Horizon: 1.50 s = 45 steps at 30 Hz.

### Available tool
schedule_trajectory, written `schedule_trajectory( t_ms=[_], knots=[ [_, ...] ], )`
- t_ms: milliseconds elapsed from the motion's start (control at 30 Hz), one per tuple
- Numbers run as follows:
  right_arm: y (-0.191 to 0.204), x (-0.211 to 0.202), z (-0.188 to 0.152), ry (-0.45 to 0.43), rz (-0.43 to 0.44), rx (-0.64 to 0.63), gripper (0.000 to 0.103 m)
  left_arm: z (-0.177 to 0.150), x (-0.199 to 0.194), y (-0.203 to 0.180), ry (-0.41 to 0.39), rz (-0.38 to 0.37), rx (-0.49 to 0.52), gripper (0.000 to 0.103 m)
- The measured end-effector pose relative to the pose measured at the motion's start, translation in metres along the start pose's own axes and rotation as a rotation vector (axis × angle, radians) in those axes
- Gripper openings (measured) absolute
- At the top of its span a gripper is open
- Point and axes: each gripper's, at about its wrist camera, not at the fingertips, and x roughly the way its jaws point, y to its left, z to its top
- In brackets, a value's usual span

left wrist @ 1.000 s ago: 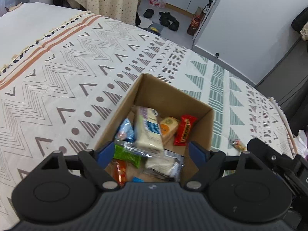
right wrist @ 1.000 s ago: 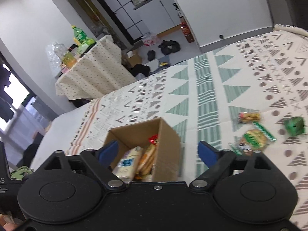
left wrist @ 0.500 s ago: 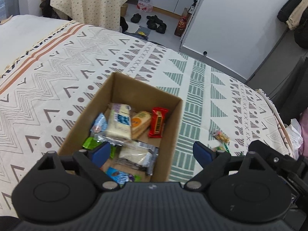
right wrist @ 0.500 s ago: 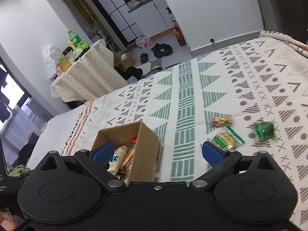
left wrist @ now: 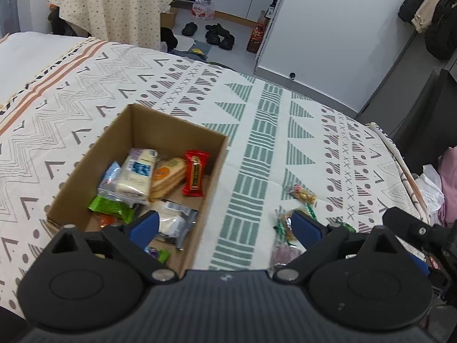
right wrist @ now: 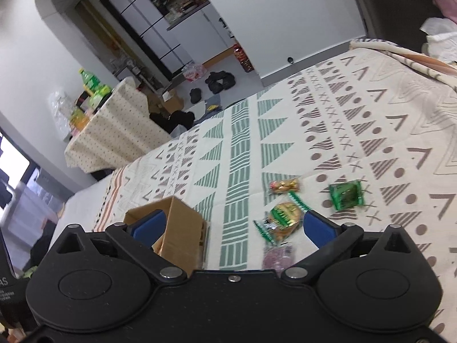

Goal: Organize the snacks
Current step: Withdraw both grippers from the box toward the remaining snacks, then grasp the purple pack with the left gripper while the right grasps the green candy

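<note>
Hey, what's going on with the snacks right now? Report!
Left gripper open, empty. Right gripper open, empty. Cardboard box part-filled; loose snacks on blanket. Nothing blocking.

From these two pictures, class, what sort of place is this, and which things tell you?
Most likely a lived-in home, a bedroom or studio flat. The snack box sits on a bed with a patterned bedspread, shoes lie on the floor beyond, and a cloth-covered table holds drink bottles.
</note>
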Motion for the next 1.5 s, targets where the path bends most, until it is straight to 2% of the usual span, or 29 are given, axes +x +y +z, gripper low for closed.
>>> schedule_trajectory(
  t_ms=[333, 600, 833, 933, 1133, 1200, 1300, 1433, 1500],
  knots=[
    [-0.044, -0.009, 0.01, -0.011, -0.006, 0.099, 0.103, -0.012, 0.015, -0.031, 0.022, -0.027, 0.01, 0.099],
    [-0.074, -0.002, 0.013, -0.017, -0.052, 0.217, 0.102, -0.025, 0.04, -0.054, 0.089, -0.016, 0.029, 0.099],
    [-0.094, 0.014, 0.014, -0.002, -0.108, 0.281, 0.09, -0.034, 0.066, -0.065, 0.14, -0.039, 0.029, 0.096],
    [-0.096, 0.018, 0.015, 0.002, -0.113, 0.288, 0.09, -0.039, 0.078, -0.069, 0.153, -0.047, 0.032, 0.093],
    [-0.098, 0.027, 0.014, 0.024, -0.127, 0.281, 0.09, -0.047, 0.107, -0.071, 0.224, -0.086, 0.02, 0.077],
    [-0.1, 0.031, 0.014, 0.031, -0.134, 0.285, 0.09, -0.05, 0.116, -0.072, 0.242, -0.082, 0.016, 0.07],
    [-0.103, 0.04, 0.013, 0.041, -0.149, 0.284, 0.09, -0.054, 0.13, -0.072, 0.261, -0.081, 0.01, 0.066],
    [-0.107, 0.053, 0.011, 0.059, -0.16, 0.292, 0.085, -0.059, 0.142, -0.075, 0.271, -0.071, 0.029, 0.055],
    [-0.109, 0.06, 0.011, 0.062, -0.171, 0.295, 0.085, -0.058, 0.143, -0.077, 0.273, -0.039, 0.044, 0.039]
  ],
)
